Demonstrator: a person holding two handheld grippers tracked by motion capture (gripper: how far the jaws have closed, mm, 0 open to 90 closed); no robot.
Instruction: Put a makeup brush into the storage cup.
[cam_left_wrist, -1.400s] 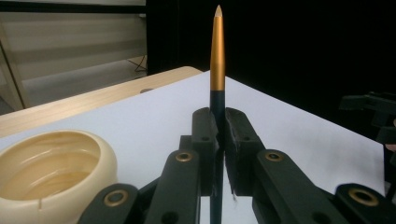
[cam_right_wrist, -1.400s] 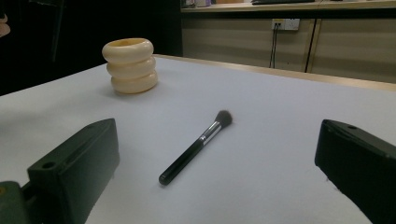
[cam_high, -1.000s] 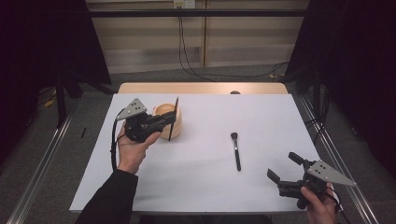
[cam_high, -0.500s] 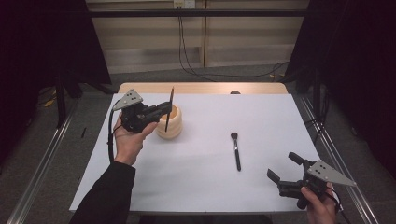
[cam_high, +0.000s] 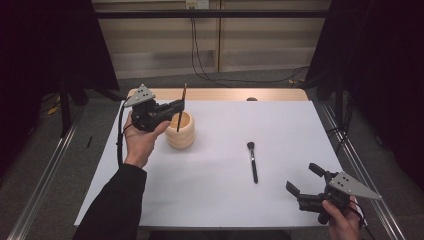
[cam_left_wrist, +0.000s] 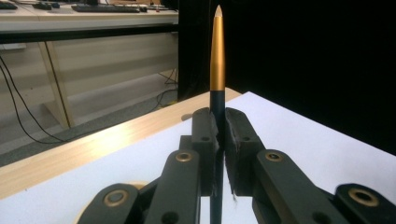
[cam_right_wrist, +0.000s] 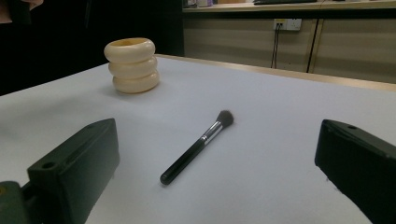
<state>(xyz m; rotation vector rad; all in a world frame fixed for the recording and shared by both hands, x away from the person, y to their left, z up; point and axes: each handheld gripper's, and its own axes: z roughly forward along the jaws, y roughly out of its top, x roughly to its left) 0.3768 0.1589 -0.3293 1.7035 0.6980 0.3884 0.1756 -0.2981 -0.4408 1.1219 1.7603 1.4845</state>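
Lying right of cup (cam_high: 180, 131): makeup brush (cam_high: 252, 160).

Cream ribbed holder (cam_high: 180, 131) at far left, thin brush (cam_left_wrist: 217, 60) with dark handle, gold ferrule and pale tip, black makeup brush (cam_high: 252, 161) with silver ferrule at centre, white tabletop (cam_high: 280, 135) with light wood far edge, black jaws.
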